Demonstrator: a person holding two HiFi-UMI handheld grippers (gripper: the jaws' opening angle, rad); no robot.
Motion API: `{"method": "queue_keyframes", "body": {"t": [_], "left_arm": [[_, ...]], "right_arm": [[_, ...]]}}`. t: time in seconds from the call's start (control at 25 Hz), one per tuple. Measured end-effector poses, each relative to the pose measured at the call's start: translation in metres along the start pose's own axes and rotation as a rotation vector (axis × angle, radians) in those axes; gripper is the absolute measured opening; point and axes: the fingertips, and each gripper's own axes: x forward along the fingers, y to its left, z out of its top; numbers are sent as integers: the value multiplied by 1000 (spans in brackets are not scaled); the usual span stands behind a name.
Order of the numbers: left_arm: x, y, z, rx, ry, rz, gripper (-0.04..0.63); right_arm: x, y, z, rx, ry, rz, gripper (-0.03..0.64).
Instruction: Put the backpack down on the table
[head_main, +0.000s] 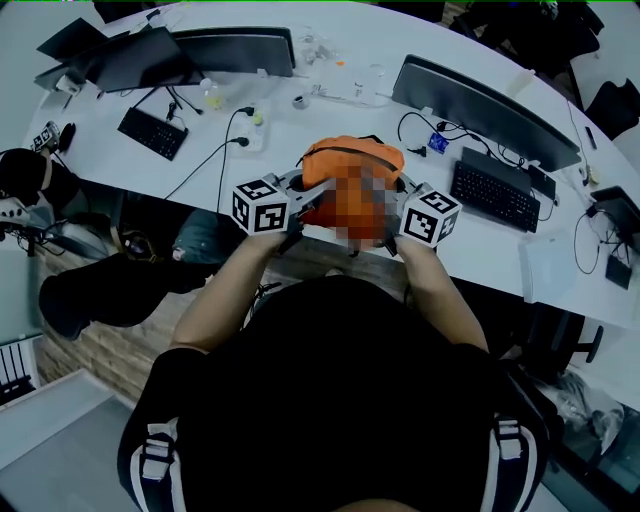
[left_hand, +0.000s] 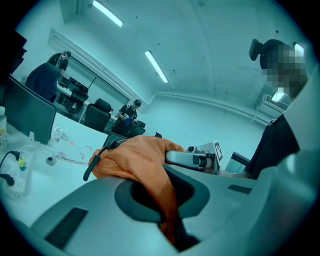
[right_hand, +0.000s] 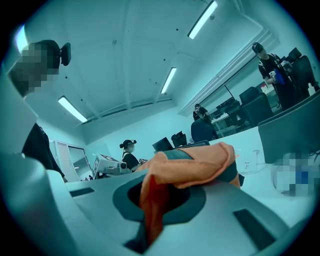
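Observation:
An orange backpack (head_main: 352, 160) hangs between my two grippers over the near edge of the white table (head_main: 330, 125). My left gripper (head_main: 297, 212) is shut on the backpack's left side, and orange cloth (left_hand: 150, 165) runs down into its jaws. On the other side my right gripper (head_main: 398, 215) is shut on the bag too, with a fold of orange fabric (right_hand: 192, 165) pinched in it. The lower part of the bag is hidden by a blurred patch in the head view.
Two monitors (head_main: 235, 48) (head_main: 480, 105) stand on the table, with keyboards (head_main: 152, 132) (head_main: 497, 193), a power strip (head_main: 255, 128), cables and small items behind the bag. A black chair (head_main: 95, 290) is under the table's left. Other people (left_hand: 47, 75) work at desks beyond.

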Motion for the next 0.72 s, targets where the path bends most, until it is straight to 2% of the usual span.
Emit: {"method": "queue_keyframes", "body": {"t": [0.48, 0.72], "left_arm": [[2, 4, -4, -21, 10, 34, 38], [2, 7, -7, -27, 17, 20, 38]], "right_arm": [[3, -3, -3, 20, 15, 30, 26], [4, -4, -7, 21, 17, 18, 26]]}}
